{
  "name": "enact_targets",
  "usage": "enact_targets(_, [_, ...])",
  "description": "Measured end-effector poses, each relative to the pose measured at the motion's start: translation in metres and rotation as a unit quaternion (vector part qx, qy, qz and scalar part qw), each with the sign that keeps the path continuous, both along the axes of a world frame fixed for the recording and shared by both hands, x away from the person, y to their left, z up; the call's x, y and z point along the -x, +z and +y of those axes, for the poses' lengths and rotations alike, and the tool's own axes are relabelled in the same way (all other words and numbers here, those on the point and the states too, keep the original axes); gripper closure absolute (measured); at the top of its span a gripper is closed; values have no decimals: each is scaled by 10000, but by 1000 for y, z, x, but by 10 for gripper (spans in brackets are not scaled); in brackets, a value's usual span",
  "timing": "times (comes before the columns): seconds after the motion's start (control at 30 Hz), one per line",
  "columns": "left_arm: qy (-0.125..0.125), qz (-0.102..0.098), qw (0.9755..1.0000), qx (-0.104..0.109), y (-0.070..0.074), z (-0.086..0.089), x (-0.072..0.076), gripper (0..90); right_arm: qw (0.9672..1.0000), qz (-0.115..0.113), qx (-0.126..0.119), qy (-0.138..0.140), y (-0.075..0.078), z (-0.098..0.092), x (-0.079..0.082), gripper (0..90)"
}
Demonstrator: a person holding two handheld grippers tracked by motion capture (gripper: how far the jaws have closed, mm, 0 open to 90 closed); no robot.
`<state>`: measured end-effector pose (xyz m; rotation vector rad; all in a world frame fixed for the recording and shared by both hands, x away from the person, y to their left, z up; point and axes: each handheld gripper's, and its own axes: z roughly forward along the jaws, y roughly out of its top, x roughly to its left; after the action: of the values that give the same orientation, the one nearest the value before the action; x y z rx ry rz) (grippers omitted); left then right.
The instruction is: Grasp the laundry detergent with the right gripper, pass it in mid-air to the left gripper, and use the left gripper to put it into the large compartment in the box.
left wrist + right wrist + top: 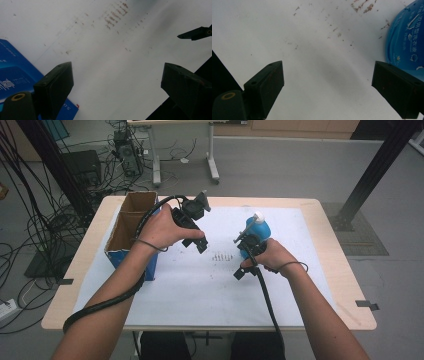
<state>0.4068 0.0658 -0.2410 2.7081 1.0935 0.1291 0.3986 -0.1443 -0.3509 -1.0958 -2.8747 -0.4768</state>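
While both hands hang above the white sheet, the scene reads as follows.
Surface: wooden surface (334, 251) with a white sheet (200, 285) laid over most of its top.
Blue bottle: blue bottle (259, 231) with a white cap stands upright on the sheet, right of centre; in the right gripper view its curved blue wall (404, 40) with white print shows at the upper right edge.
Right gripper: right gripper (241, 258) is held in the person's right hand just in front of the bottle; in its own view the jaws stand wide apart with bare sheet between them, and the bottle lies just beyond the right-hand jaw, not between the two.
Left gripper: left gripper (196, 227) is held in the left hand between box and bottle; jaws wide apart, nothing between them.
Box: open cardboard box (131, 222) with blue sides stands at the sheet's left edge; its blue printed side (15, 75) shows low left in the left gripper view.
Marks: small brown smudges (220, 256) lie on the sheet between the two grippers.
Contact: whether the right gripper touches the bottle cannot be told.
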Motion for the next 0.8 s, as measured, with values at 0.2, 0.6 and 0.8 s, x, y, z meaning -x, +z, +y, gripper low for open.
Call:
enact_targets(0.2, [-11, -25, 10000, -21, 2, -1, 0, 113, 10000, -3, -2, 8, 0, -4, 0, 100])
enact_targets(0.6, [65, -102, 9999, 92, 0, -5, 3, 110, 9998, -45, -176, -23, 2, -8, 3, 98])
enact_targets(0.8, [135, -231, 9993, 270, -2, -1, 8, 110, 9993, -96, -339, -83, 1, -13, 8, 98])
